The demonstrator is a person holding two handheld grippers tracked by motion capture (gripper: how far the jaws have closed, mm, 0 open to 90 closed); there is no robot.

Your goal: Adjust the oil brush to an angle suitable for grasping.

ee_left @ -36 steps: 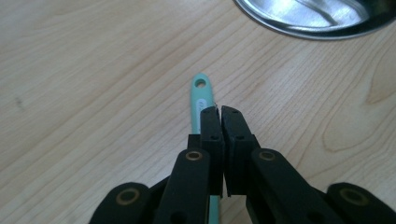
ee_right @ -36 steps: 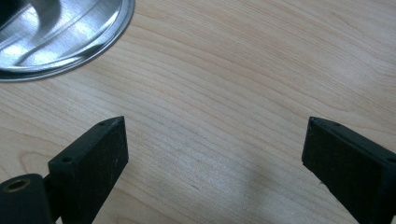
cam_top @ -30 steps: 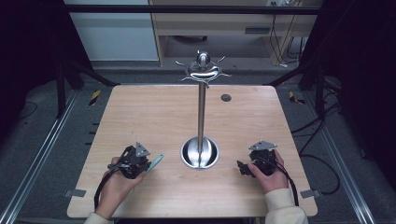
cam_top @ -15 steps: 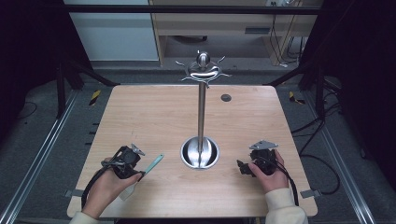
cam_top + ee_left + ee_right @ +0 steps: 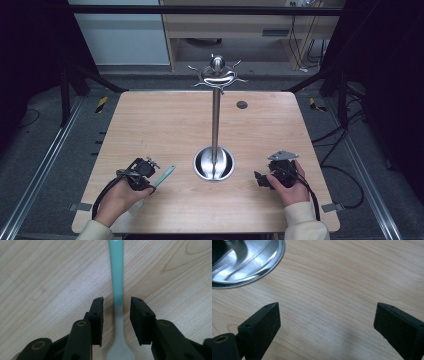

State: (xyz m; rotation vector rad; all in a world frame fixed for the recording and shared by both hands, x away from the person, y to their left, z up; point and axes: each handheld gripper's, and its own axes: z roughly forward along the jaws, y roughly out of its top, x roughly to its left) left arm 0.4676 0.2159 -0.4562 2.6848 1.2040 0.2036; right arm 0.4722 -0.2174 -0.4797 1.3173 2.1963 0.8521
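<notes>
Left gripper (image 5: 116,302): jaws stand narrow, one on each side of the spoon's handle, a sliver of bare wood showing between each pad and the handle; they have just been closing in, and the pads do not press on it. In the high view this gripper (image 5: 150,182) sits near the table's front left, held in the left hand (image 5: 117,197).

Right gripper (image 5: 325,317): jaws wide apart over bare wood, nothing between them. In the high view it (image 5: 260,180) rests at the front right in the right hand (image 5: 290,187), a grey three-cornered plate on top.

Spoon (image 5: 117,285): lies flat on the table, green handle running away from the left gripper, paler towards the bowl end. In the high view the spoon (image 5: 165,175) pokes out of the gripper towards the stand's base.

Cut off: the spoon's bowl runs off the bottom edge of the left gripper view, and its handle tip is clipped at the top edge. In the high view the gripper covers the bowl end.

Stand (image 5: 216,120): an upright metal pole on a round shiny base, with curved hooks at the top; it stands between the two grippers, slightly farther back.

Base in the right gripper view (image 5: 244,262): just a curved part shows at the top left, the rest out of frame.

Hard to make out: a small dark round thing (image 5: 242,104) on the far side of the table (image 5: 165,120); too small to tell what it is.
</notes>
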